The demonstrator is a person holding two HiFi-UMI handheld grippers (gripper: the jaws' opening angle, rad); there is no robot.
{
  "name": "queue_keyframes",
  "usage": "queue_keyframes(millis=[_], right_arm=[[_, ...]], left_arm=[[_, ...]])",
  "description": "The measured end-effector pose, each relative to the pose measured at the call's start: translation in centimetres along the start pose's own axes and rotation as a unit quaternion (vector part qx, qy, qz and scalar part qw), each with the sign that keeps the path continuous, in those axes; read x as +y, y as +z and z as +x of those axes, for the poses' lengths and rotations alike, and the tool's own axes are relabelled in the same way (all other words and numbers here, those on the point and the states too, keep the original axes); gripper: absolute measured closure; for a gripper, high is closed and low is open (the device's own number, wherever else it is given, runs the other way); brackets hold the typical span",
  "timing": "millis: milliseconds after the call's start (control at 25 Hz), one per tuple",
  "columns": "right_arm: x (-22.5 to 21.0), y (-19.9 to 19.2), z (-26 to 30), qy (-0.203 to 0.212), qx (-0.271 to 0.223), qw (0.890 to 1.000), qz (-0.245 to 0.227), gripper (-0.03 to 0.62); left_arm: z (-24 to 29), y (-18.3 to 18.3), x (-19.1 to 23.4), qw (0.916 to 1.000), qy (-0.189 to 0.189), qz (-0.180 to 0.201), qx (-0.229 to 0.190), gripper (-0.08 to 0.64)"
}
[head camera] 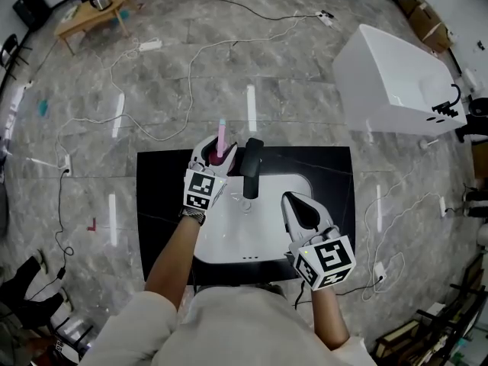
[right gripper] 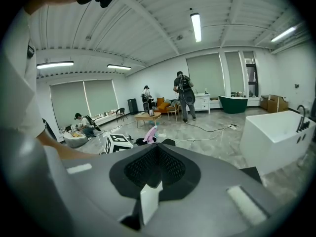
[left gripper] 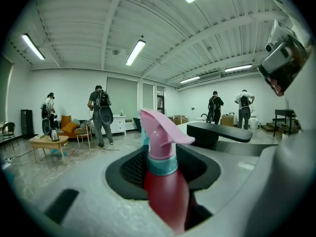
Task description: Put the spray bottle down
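"Black stone counter [head camera: 156, 204] with the white basin [head camera: 229, 246], wasn't it? Where was the red plastic spray bottle [left gripper: 165, 191]?"

"Upright in the left gripper [head camera: 217, 152], jaws clamped round its body, over the basin's back left corner, just beside the black faucet [head camera: 252, 166]. It had a pink trigger head and a teal collar. Held upright to land on its base, I'd guess."

"And the right gripper [head camera: 293, 204]?"

"Over the basin's right side, pinched shut on what looked like a small white scrap [right gripper: 148, 201]."
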State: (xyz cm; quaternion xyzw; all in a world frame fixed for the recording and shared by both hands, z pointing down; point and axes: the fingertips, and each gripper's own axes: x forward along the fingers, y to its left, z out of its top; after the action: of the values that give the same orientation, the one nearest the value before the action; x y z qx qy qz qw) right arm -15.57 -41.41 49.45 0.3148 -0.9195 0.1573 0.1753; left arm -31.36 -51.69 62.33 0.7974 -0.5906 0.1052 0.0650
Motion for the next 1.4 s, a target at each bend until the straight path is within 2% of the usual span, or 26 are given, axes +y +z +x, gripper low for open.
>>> queue_keyframes(millis=[360,920,1400], right_arm=[[0.0,-0.4,0.2,-0.001,0.005,1.000,-0.006,0.586],[-0.4,-0.3,-0.7,-0.003,0.001,1.000,-0.004,0.586],[0.0,-0.1,-1.0,0.001,-0.005,1.000,-0.005,0.586]], left_arm=[[0.1,0.0,-0.7,0.9996,-0.017,0.010,-0.020,0.377],[0.1,-0.3,-1.2,0.9999,-0.014,-0.004,-0.003,0.376],[-1.1,-0.7,-0.9,0.9999,0.001,-0.010,0.003,0.307]])
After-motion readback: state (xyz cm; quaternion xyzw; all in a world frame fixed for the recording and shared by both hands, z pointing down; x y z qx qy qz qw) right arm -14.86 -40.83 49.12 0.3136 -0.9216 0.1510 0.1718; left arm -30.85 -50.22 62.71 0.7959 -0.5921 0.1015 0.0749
